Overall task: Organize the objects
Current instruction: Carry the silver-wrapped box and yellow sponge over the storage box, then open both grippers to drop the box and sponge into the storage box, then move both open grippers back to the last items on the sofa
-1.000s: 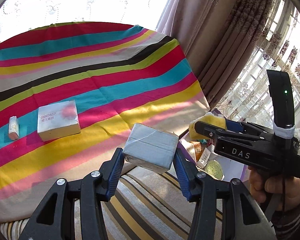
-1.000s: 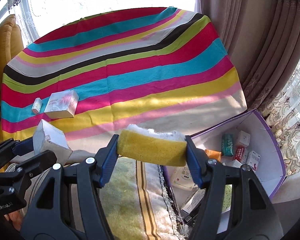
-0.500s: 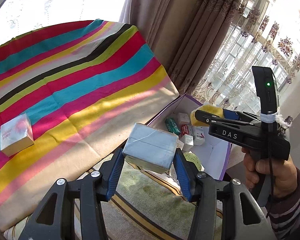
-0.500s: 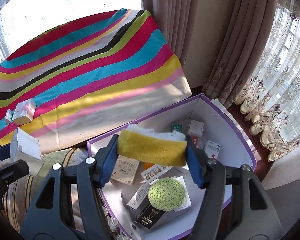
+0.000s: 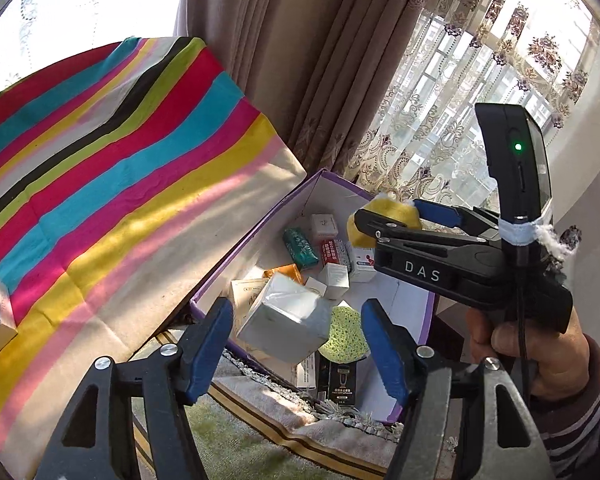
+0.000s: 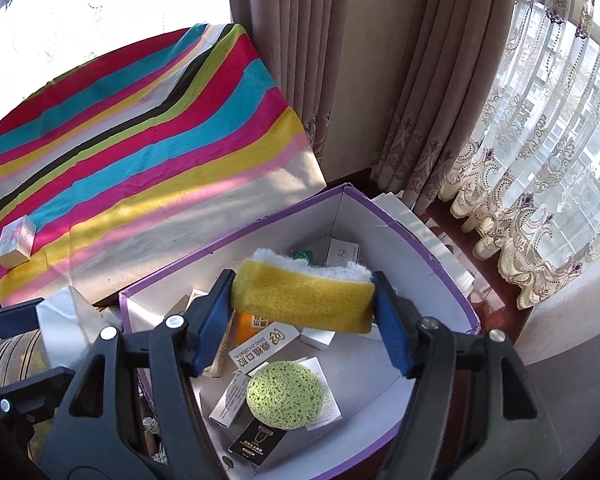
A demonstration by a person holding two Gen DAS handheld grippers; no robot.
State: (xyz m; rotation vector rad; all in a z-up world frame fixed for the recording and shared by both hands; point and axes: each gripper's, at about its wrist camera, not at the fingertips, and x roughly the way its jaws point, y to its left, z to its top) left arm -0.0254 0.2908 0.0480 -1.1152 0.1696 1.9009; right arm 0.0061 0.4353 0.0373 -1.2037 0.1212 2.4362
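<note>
My left gripper (image 5: 296, 312) hovers over the near end of a purple-rimmed storage box (image 5: 260, 236). Its jaws are opening, and a tilted silver box (image 5: 284, 328) hangs between them with a gap to the pad on each side. In the right wrist view that silver box (image 6: 64, 320) shows at the lower left. My right gripper (image 6: 304, 292) is above the storage box (image 6: 420, 248). Its jaws are opening, but the pads still touch both ends of a yellow sponge (image 6: 304, 300) with a white scouring side. The sponge (image 5: 384, 220) also appears in the left wrist view.
The storage box holds several small cartons and a round green sponge (image 6: 286, 394). A striped cloth (image 6: 140, 140) covers the table on the left, with a silver carton (image 6: 18, 242) on it. Curtains (image 6: 380, 80) hang behind. A hand (image 5: 540, 356) holds the right gripper.
Both grippers swung right from the striped table to above the storage box. The left jaws have spread and the silver box has come free and tipped. The sponge stays between the right pads.
</note>
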